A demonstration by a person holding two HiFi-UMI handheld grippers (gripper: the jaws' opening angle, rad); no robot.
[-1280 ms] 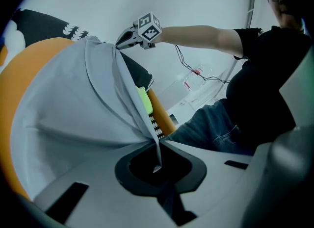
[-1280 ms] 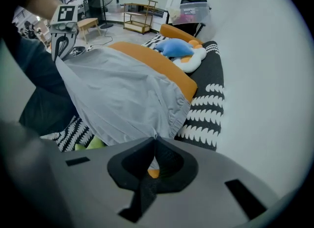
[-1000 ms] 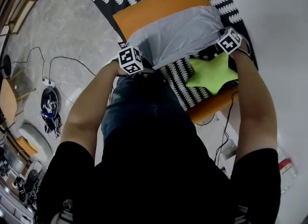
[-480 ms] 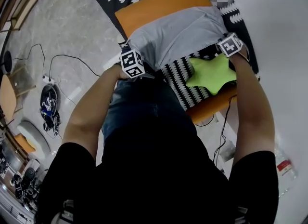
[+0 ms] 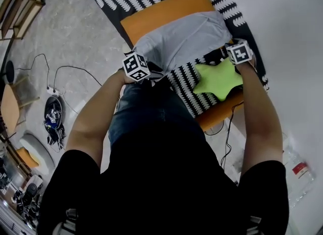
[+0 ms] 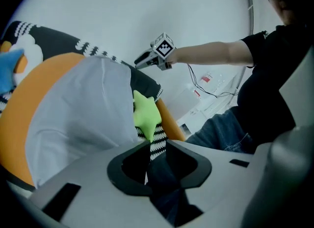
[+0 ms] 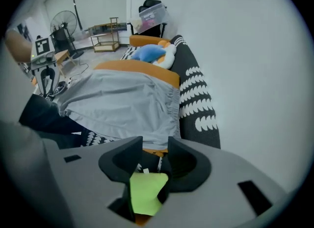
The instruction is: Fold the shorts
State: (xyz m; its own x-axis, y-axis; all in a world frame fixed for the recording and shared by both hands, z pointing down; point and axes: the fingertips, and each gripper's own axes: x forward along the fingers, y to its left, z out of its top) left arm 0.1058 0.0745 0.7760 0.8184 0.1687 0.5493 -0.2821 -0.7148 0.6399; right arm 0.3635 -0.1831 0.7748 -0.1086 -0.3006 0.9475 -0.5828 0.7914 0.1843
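The grey shorts lie folded across an orange cushion on a black-and-white patterned sofa. My left gripper hovers at their near left corner. Its jaws stand open and empty, and the shorts lie just beyond them. My right gripper sits at the near right edge, above a green star pillow. Its jaws are opening, and no cloth is between them. The shorts' waistband lies ahead, and the star shows below the jaws.
A blue plush toy rests at the sofa's far end. The white wall runs along the sofa's right side. Cables and a power strip lie on the grey floor at left. A fan and shelves stand across the room.
Both grippers have let go of the shorts' near edge and lifted slightly away from it. The shorts stay flat on the cushion.
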